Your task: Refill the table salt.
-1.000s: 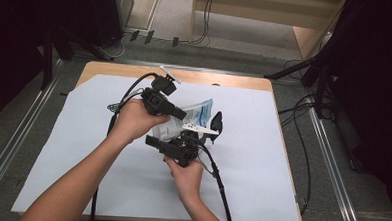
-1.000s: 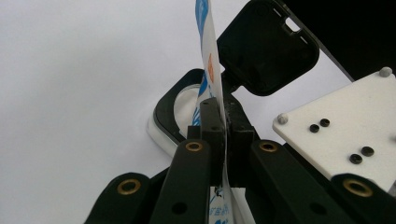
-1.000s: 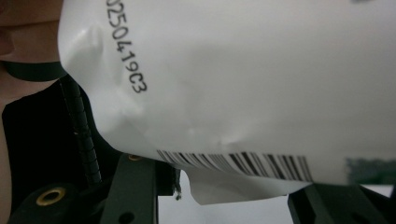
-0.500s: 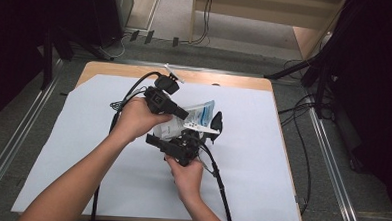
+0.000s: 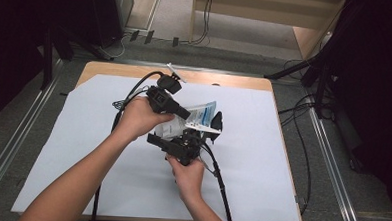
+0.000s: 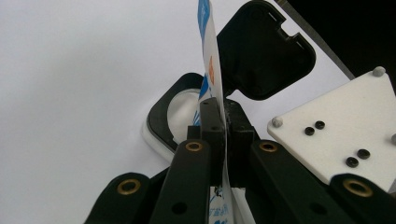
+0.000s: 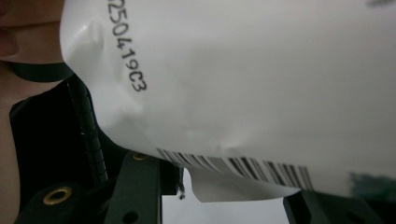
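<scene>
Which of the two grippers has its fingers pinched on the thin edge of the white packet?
The left gripper: its fingers clamp the packet edge-on; the right gripper spans the packet's broad body.

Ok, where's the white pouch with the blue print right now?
In the high view the white pouch is held above the table's middle, pinched by the left gripper, with the right gripper at its near side.

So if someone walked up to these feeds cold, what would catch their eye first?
Probably the white and blue pouch held up over the middle of the white sheet, with both grippers on it. The left gripper is shut on its thin edge, and the pouch's barcode side looms close before the right gripper, between its jaws. Behind, a round black-rimmed case lies with its black lid flipped open.
</scene>
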`<state>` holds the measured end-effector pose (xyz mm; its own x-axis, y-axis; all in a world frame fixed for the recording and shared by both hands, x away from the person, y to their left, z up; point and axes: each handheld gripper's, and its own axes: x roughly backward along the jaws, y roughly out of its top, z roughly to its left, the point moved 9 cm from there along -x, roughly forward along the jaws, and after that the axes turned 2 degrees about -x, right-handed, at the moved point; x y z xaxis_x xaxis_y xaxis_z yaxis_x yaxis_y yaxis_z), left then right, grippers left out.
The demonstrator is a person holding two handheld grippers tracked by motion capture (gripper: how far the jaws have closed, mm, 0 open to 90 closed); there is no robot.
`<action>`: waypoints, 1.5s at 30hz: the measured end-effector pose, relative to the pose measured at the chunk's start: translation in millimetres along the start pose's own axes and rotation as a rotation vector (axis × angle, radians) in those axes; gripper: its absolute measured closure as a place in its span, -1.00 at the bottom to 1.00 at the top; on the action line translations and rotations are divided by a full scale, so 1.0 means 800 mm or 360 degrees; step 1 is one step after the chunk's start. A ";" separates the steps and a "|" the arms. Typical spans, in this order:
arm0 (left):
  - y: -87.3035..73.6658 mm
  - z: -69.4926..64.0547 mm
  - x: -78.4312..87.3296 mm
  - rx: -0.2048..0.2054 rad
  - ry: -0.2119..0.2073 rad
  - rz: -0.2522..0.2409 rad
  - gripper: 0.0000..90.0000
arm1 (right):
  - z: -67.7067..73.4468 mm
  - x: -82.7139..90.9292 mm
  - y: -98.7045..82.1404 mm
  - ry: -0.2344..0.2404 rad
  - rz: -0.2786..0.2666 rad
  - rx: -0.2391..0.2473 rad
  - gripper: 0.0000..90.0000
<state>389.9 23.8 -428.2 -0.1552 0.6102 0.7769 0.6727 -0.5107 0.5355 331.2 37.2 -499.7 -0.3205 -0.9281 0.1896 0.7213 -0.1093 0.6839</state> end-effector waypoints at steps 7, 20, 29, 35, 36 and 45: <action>0.001 -0.001 -0.001 0.0009 -0.0008 0.0002 0.99 | -0.001 0.001 0.000 0.0000 -0.0002 0.0002 0.38; -0.003 0.003 0.006 0.0012 0.0000 0.0000 0.99 | 0.002 -0.004 0.000 0.0016 0.0005 -0.0004 0.40; -0.006 0.007 0.011 0.0019 0.0028 0.0004 0.99 | 0.005 -0.010 -0.001 0.0032 0.0007 0.0004 0.38; -0.008 0.009 0.011 0.0008 0.0047 0.0019 0.99 | 0.003 -0.008 -0.003 0.0006 0.0019 0.0021 0.27; -0.008 0.008 0.011 0.0012 0.0048 0.0021 0.99 | 0.002 -0.007 -0.003 0.0004 0.0020 0.0018 0.26; -0.004 0.003 0.006 0.0002 0.0046 0.0024 0.99 | 0.004 -0.006 -0.002 0.0034 0.0003 -0.0010 0.39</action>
<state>388.9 29.9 -427.1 -0.1660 0.5845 0.7943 0.6760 -0.5189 0.5232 329.6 43.1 -499.2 -0.3059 -0.9357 0.1760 0.7258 -0.1096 0.6791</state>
